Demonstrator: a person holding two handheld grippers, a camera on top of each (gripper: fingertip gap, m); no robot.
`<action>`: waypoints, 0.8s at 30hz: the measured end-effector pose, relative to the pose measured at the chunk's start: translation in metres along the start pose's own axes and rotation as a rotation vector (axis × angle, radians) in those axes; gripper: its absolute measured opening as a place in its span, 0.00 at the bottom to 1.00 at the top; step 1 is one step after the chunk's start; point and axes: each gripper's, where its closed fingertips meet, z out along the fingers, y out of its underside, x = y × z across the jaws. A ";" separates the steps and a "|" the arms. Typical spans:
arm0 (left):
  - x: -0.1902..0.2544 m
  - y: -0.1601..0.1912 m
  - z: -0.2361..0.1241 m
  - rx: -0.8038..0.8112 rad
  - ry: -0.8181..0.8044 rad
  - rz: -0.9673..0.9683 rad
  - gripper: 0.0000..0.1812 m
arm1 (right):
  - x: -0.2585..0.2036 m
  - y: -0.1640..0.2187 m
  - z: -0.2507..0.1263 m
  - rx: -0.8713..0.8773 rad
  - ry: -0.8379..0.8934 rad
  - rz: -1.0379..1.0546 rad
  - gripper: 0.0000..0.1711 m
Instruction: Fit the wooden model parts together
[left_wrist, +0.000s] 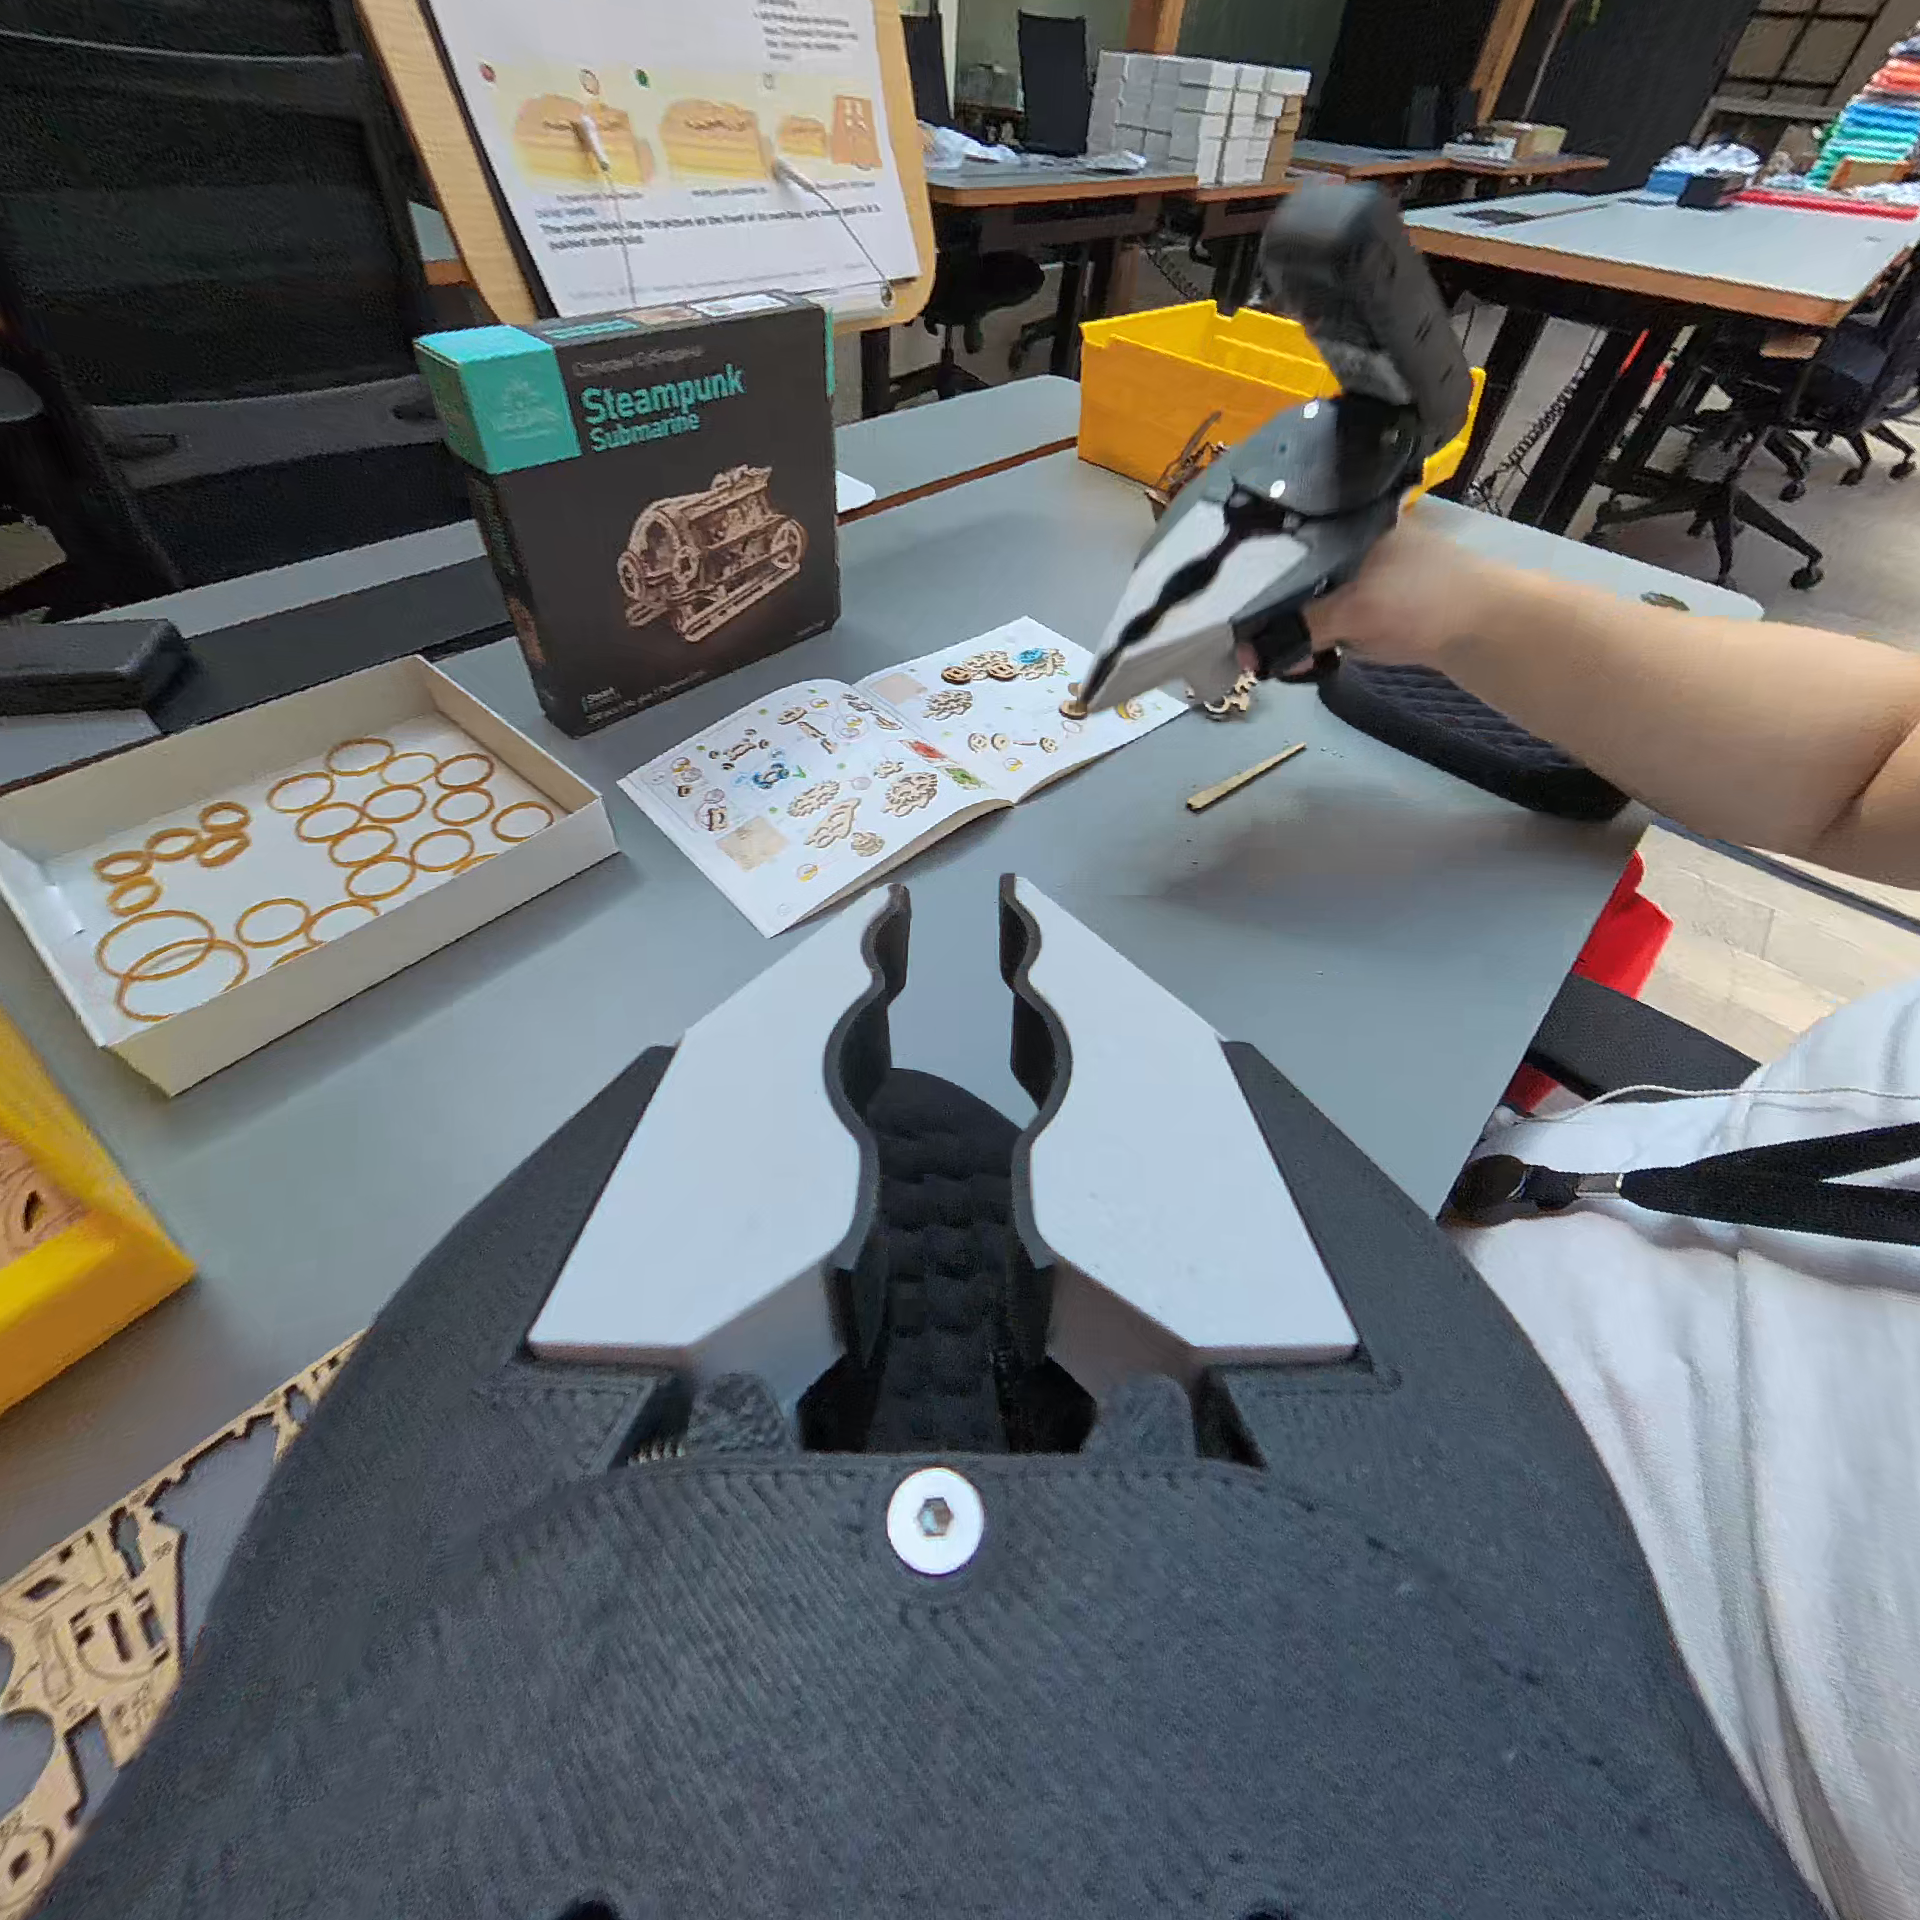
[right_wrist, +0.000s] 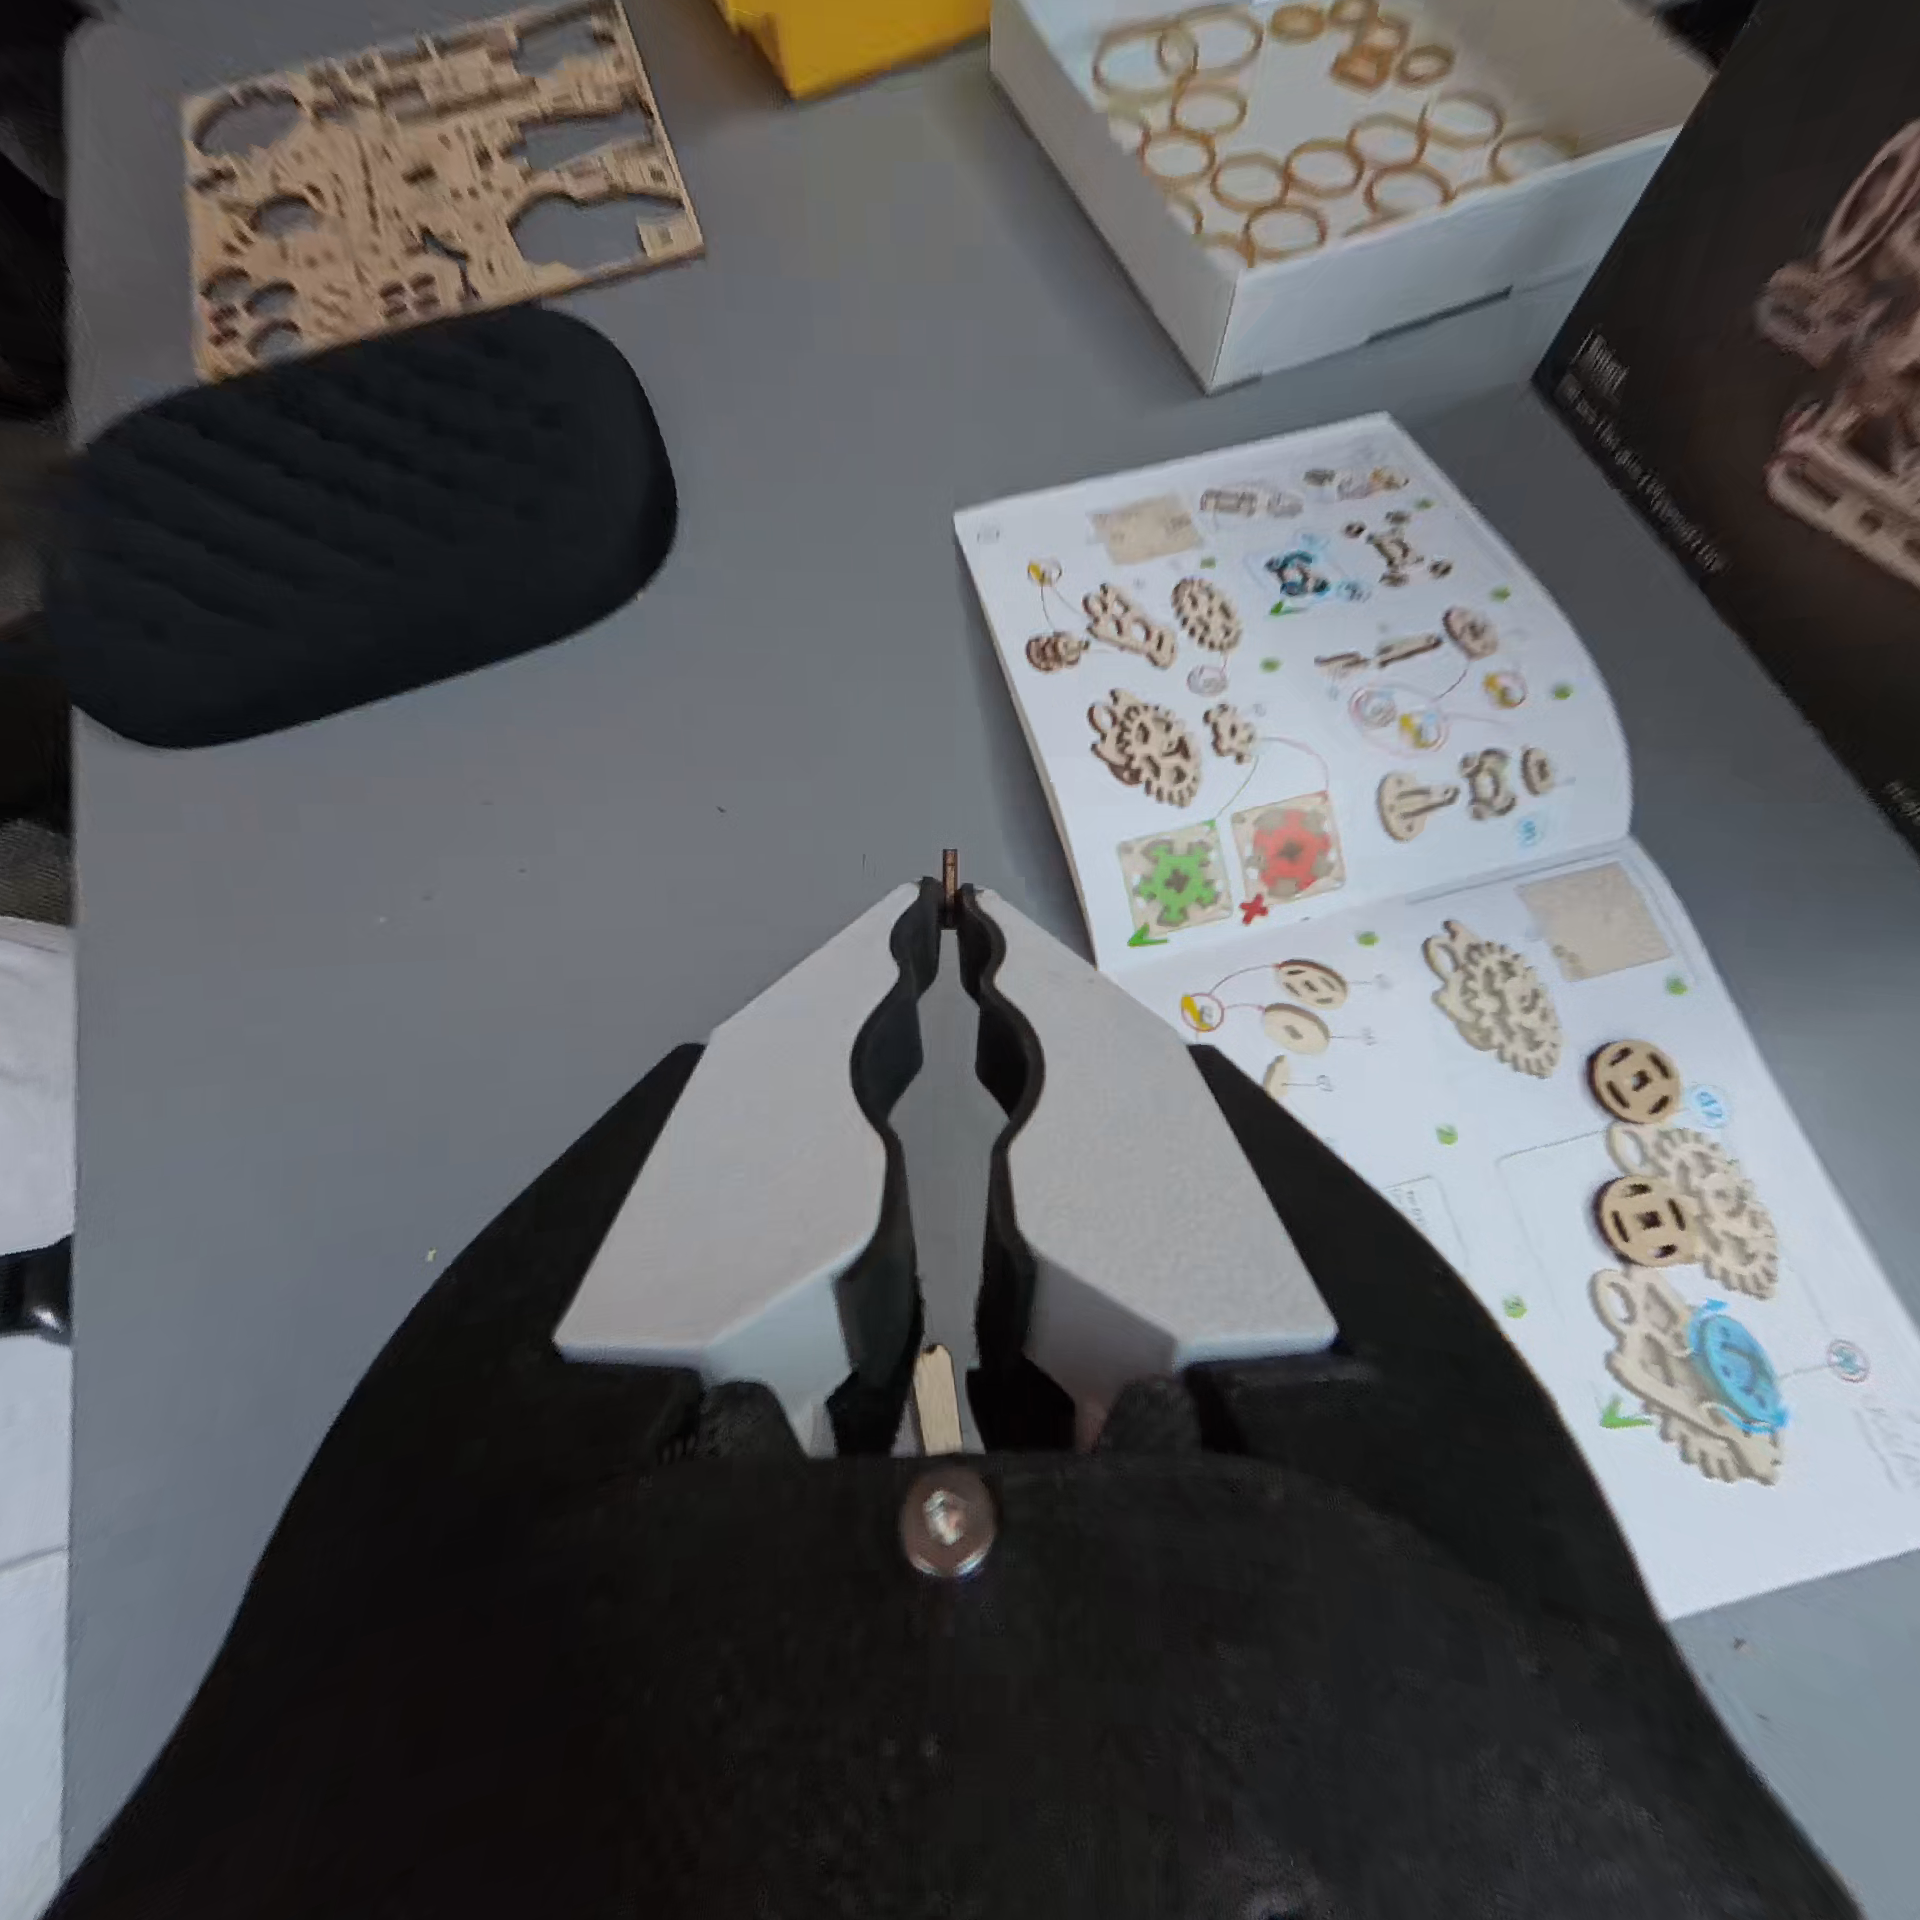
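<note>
My right gripper (right_wrist: 949, 896) is shut on a small thin wooden part (right_wrist: 949, 871), seen edge-on at its tips. In the left wrist view the right gripper (left_wrist: 1083, 698) holds this part (left_wrist: 1074, 710) just over the right page of the open instruction booklet (left_wrist: 894, 769). Two round slotted wooden discs (right_wrist: 1633, 1081) lie on the booklet (right_wrist: 1351, 935) to the right of the tips. My left gripper (left_wrist: 954, 904) is open and empty, above the table near the booklet's front edge. A wooden stick (left_wrist: 1247, 777) lies on the table right of the booklet.
A white tray of tan rings (left_wrist: 291, 862) sits at left, with the dark kit box (left_wrist: 665, 509) upright behind the booklet. A black pad (left_wrist: 1475, 738) lies under the right forearm. A punched wooden sheet (right_wrist: 416, 177) and yellow bins (left_wrist: 1174, 384) border the grey table (left_wrist: 1299, 935). Left tips to right tips: about 25 cm.
</note>
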 end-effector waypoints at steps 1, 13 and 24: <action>0.006 -0.001 0.008 -0.018 0.023 0.019 0.08 | 0.000 -0.021 -0.024 0.105 -0.040 -0.018 0.01; 0.084 0.020 0.158 -0.226 0.436 0.416 0.05 | 0.027 0.029 -0.107 0.296 -0.405 0.442 0.01; 0.145 0.021 0.244 -0.041 0.703 0.562 0.05 | -0.012 0.035 -0.101 0.237 -0.620 0.572 0.01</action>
